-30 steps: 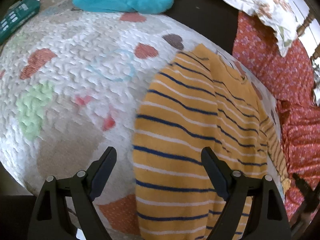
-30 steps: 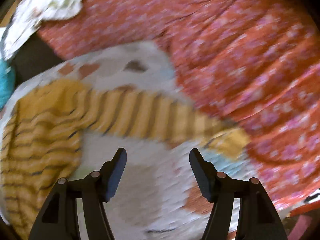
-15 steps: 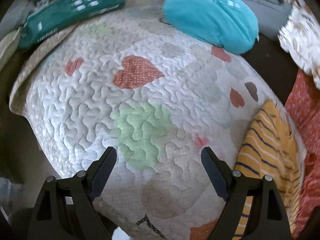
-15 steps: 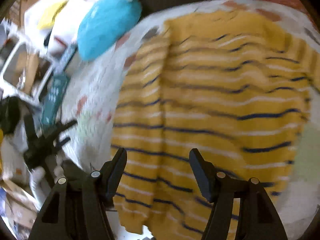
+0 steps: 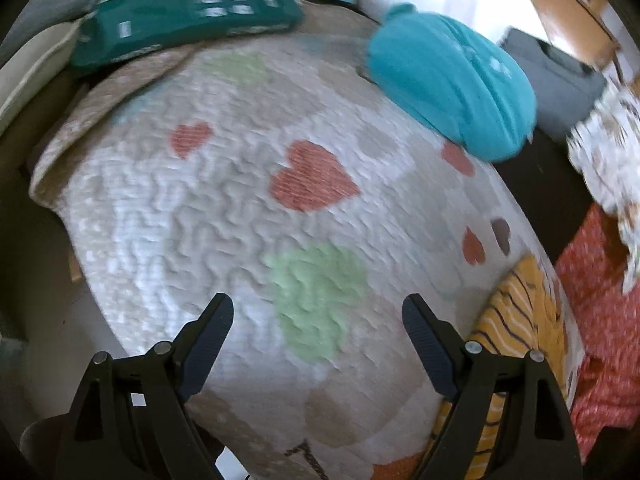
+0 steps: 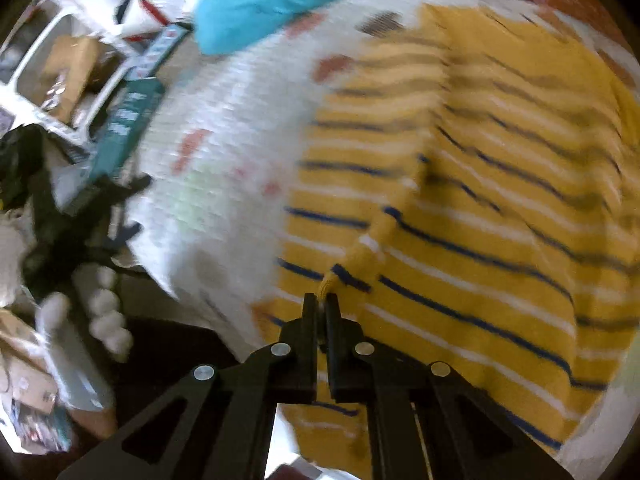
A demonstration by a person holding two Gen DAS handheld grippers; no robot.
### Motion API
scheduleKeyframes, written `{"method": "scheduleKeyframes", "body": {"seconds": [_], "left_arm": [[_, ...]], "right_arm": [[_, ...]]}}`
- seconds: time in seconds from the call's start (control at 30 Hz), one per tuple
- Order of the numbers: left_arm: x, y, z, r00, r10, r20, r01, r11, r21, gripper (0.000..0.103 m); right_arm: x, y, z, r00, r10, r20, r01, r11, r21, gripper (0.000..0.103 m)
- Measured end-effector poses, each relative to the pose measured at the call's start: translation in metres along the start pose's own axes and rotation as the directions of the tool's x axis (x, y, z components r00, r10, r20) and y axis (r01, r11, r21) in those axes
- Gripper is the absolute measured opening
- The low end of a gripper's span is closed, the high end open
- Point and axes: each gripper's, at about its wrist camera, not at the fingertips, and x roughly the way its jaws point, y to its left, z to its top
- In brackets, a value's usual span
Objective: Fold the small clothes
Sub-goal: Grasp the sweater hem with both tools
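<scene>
Your right gripper [image 6: 319,300] is clamped on the cuff of the yellow striped sweater [image 6: 460,208], whose sleeve runs straight ahead from those fingertips across the body. Your left gripper [image 5: 318,320] gapes empty over the heart quilt [image 5: 224,216], the sweater well off beyond its right finger.

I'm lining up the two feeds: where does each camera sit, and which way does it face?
Left wrist: sits on the left hand-held gripper, looking down at the white quilted heart-print blanket; its open black fingers show.
Right wrist: sits on the right hand-held gripper, facing the yellow striped knit sweater, shut on its sleeve tip.
Shared: blanket, sweater, folded teal garment.
</scene>
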Motion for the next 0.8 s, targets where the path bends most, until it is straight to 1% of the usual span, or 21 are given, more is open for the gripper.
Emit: {"method": "scheduleKeyframes", "body": {"seconds": [0.1,0.13,0.2,0.23,0.3,0.33,0.37,0.4,0.43,0.47,0.5,0.57,0.63,0.67,0.73,0.77,0.8], "left_arm": [[-0.006,0.022,0.006,1.000,0.017,0.020,-0.015,0.997,-0.079,0.086],[-0.009,0.029,0.008,0.999,0.025,0.030,-0.022,0.994,-0.109,0.086],[-0.013,0.043,0.011,0.998,0.039,0.049,-0.030,0.987,-0.157,0.086],[-0.016,0.050,0.012,0.997,0.044,0.059,-0.033,0.983,-0.182,0.086],[-0.019,0.058,0.013,0.997,0.050,0.066,-0.036,0.978,-0.204,0.086],[-0.019,0.061,0.013,0.996,0.052,0.065,-0.038,0.977,-0.209,0.086],[-0.019,0.061,0.012,0.997,0.054,0.063,-0.040,0.977,-0.209,0.086],[-0.018,0.060,0.012,0.997,0.054,0.060,-0.041,0.978,-0.207,0.086],[-0.017,0.058,0.012,0.997,0.051,0.057,-0.039,0.980,-0.197,0.086],[-0.016,0.053,0.012,0.997,0.047,0.056,-0.036,0.983,-0.182,0.086],[-0.016,0.048,0.011,0.997,0.044,0.057,-0.034,0.986,-0.162,0.086],[-0.015,0.033,0.008,0.998,0.022,0.055,-0.016,0.994,-0.109,0.086],[-0.012,0.018,0.003,0.999,-0.011,0.038,0.013,0.999,-0.047,0.086],[-0.009,0.008,-0.001,0.999,-0.027,0.022,0.028,1.000,-0.008,0.086],[-0.002,-0.013,-0.012,0.998,-0.059,-0.023,0.061,0.996,0.070,0.086],[0.002,-0.026,-0.019,0.996,-0.073,-0.054,0.079,0.990,0.120,0.086],[0.006,-0.035,-0.026,0.994,-0.081,-0.079,0.093,0.983,0.159,0.086]], "right_arm": [[0.011,0.034,0.042,0.999,0.045,-0.007,-0.045,0.997,-0.066,0.004],[0.020,0.050,0.064,0.998,0.064,-0.005,-0.064,0.994,-0.091,0.004],[0.038,0.075,0.094,0.996,0.085,-0.002,-0.084,0.989,-0.124,0.004],[0.051,0.087,0.112,0.994,0.110,-0.012,-0.111,0.986,-0.125,0.004],[0.076,0.112,0.142,0.986,0.164,-0.039,-0.167,0.979,-0.113,0.004],[0.093,0.127,0.156,0.977,0.202,-0.063,-0.208,0.972,-0.108,0.004],[0.102,0.135,0.164,0.971,0.225,-0.082,-0.233,0.967,-0.103,0.007],[0.114,0.143,0.171,0.965,0.241,-0.107,-0.251,0.963,-0.096,0.008],[0.123,0.147,0.176,0.966,0.230,-0.119,-0.240,0.967,-0.084,0.010],[0.127,0.148,0.178,0.971,0.206,-0.118,-0.216,0.974,-0.072,0.015],[0.126,0.144,0.178,0.974,0.198,-0.110,-0.205,0.977,-0.054,0.016],[0.110,0.128,0.172,0.974,0.210,-0.080,-0.213,0.977,-0.031,0.032],[0.077,0.100,0.158,0.986,0.163,-0.028,-0.164,0.986,-0.036,0.041],[0.060,0.084,0.150,0.991,0.132,0.003,-0.132,0.991,-0.037,0.043],[0.012,0.030,0.121,0.996,0.033,0.082,-0.034,0.999,0.008,0.047],[-0.006,0.011,0.109,0.996,-0.010,0.093,0.004,0.998,0.063,0.047],[-0.028,-0.017,0.089,0.992,-0.051,0.116,0.038,0.993,0.112,0.048]]}}
